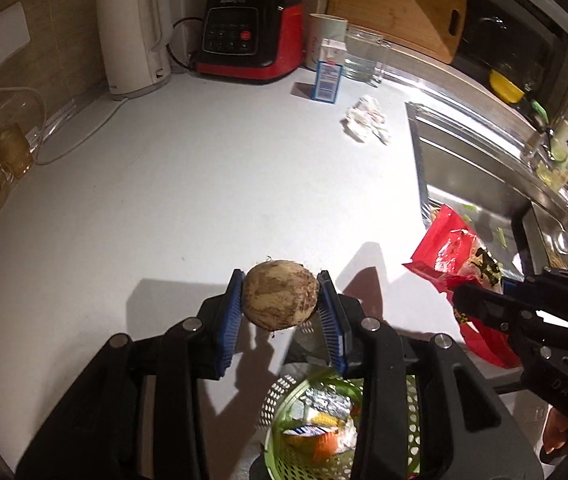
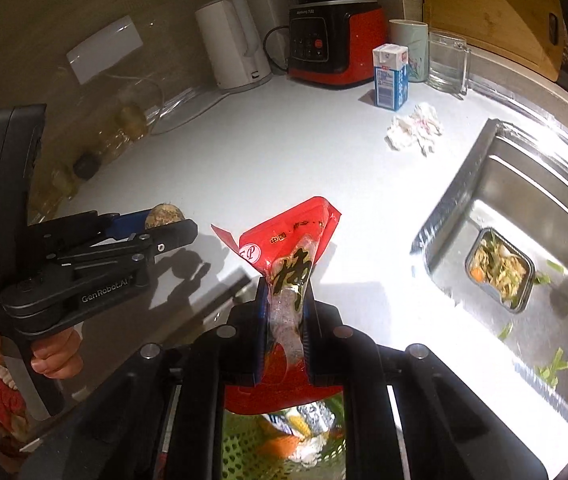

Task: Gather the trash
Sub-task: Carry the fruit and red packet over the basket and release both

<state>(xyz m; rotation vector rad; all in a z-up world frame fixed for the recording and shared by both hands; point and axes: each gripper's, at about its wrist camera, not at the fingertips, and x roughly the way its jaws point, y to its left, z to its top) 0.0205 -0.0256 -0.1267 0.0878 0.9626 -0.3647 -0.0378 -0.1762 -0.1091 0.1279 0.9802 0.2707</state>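
Left gripper is clamped on a round brown root vegetable, blue pads pressing both its sides, and it hangs clear above the white counter. Over on the other side, the right gripper has its jaws pinched tight on a red snack wrapper, the top of the bag sticking up past the fingertips and the bottom trailing down behind them. Directly below both grippers sits a green perforated basket, already holding foil and crumpled packaging. In the right wrist view the left gripper shows up at the left edge, vegetable tucked between its blue pads, with the person's fingers wrapped round the handle. Further out on the counter, a crumpled white tissue lies near the sink, and just behind it stands a small blue and white carton. A tray of food scraps rests in the sink basin, green bits scattered around it. Along the back wall: white kettle, red and black blender base, a glass mug, and a wooden cutting board leaning upright.
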